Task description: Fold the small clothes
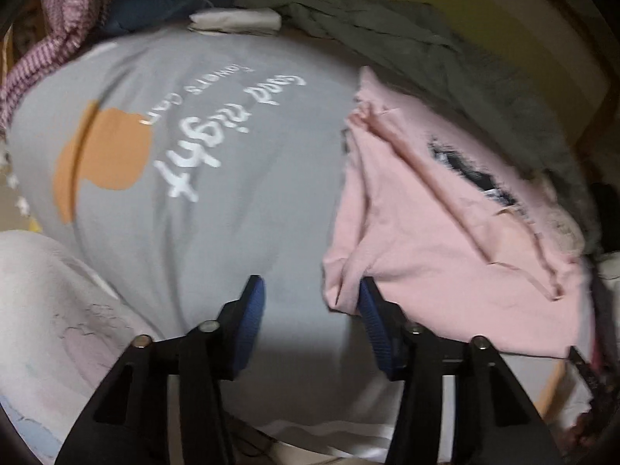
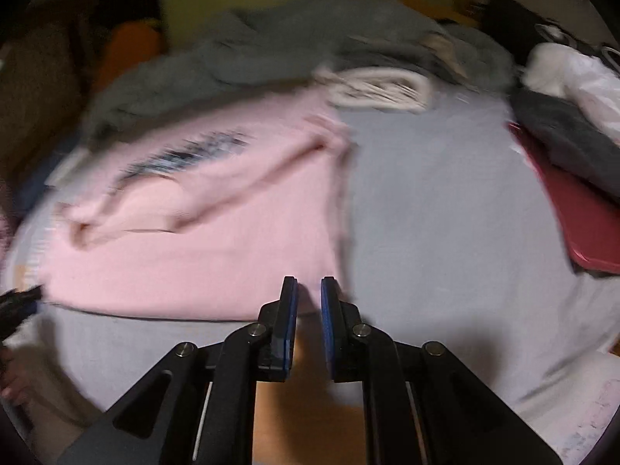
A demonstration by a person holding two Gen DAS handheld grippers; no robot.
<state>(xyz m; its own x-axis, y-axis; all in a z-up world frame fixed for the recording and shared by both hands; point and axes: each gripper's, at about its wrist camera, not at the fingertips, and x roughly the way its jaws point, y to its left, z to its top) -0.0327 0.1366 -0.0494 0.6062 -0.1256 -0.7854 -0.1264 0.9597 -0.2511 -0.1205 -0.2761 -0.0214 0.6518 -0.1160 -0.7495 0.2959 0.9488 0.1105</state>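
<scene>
the pink garment (image 1: 445,232) lies rumpled on the grey sheet (image 1: 232,232), at about three o'clock in the left view. the left gripper (image 1: 312,302) is spread wide, its right finger touching the pink hem. the right gripper (image 2: 309,298) is nearly pressed together at the pink edge; whether it pinches cloth cannot be told. a good fold likely needs both corners gripped firmly and pulled flat. open sheet lies toward nine o'clock; the grey clothes pile (image 1: 426,50) crowds twelve.

grey shirt (image 1: 217,193) white lettering, orange patch; pink shirt (image 1: 445,240) dark print; fingers (image 1: 252,321) blue pads.
</scene>
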